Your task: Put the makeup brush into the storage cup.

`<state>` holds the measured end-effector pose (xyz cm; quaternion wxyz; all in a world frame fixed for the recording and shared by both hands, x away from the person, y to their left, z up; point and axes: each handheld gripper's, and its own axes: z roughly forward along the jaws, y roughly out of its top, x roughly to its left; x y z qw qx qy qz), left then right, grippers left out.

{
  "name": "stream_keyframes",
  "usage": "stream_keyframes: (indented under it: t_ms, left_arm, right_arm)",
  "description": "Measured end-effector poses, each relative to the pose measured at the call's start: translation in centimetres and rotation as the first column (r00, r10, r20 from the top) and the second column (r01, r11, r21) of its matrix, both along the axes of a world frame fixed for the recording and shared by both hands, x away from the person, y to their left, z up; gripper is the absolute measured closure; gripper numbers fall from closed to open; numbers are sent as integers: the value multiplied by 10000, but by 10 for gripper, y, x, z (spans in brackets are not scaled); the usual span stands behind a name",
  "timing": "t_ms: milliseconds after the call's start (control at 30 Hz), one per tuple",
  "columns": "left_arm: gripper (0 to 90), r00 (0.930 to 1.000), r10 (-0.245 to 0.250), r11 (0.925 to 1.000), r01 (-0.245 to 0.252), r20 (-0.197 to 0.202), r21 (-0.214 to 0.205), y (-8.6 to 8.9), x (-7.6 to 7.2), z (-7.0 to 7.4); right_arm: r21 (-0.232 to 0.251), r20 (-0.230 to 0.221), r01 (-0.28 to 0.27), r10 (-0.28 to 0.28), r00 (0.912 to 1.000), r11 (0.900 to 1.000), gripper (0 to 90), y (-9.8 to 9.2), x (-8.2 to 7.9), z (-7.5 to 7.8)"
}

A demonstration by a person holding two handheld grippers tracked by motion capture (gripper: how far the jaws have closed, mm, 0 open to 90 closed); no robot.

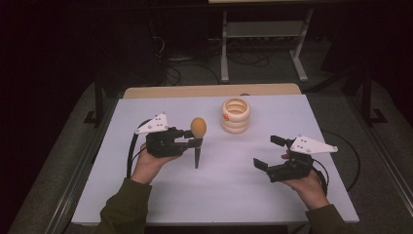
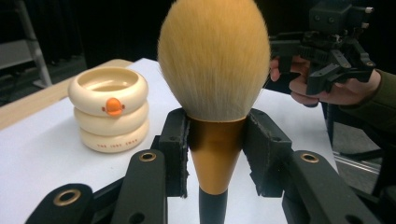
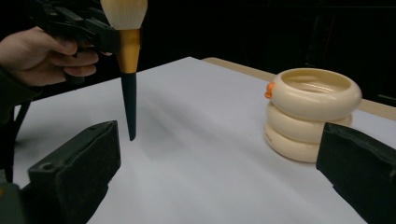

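A makeup brush [image 1: 197, 136] with a fluffy tan head, gold collar [image 2: 215, 154] and dark pointed handle [image 3: 129, 105] stands upright above the white table, head up. My left gripper [image 1: 191, 139] is shut on its gold collar, both pads pressing the sides. A cream holder [image 1: 235, 115] shaped like stacked rings, with a small orange knob, stands at the table's back middle [image 2: 109, 108] [image 3: 310, 109]. My right gripper [image 1: 269, 152] hovers at the right with its jaws wide apart and nothing between them; the other hand holds it low over the table.
The white table [image 1: 224, 195] has a wooden strip [image 1: 209, 90] along its far edge. Dark floor, cables and a metal stand's legs [image 1: 263, 48] lie beyond it. Black rails run along both sides of the table.
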<state>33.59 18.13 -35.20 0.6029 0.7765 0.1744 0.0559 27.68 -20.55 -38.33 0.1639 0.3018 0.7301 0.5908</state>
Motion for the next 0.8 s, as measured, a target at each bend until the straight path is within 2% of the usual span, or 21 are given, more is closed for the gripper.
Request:
stream_keyframes:
  t_ms: [167, 500, 733, 800]
  left_arm:
    - [625, 10000, 29, 9995, -28, 21, -302, 1, 1, 1]
    - [625, 9999, 60, 9991, -55, 109, -423, 0, -1, 2]
    - [625, 9997, 118, 9983, -106, 198, -573, -1, -2, 2]
    - [625, 9998, 126, 9979, -115, 176, -637, 0, -2, 3]
  right_arm:
    - [0, 32, -214, 214, 9998, 9998, 0, 9, 5, 2]
    - [369, 157, -423, 418, 9990, 9984, 0, 21, 14, 8]
    - [290, 193, -630, 625, 9979, 9976, 0, 33, 19, 12]
    - [406, 149, -674, 668, 9977, 9969, 0, 36, 21, 12]
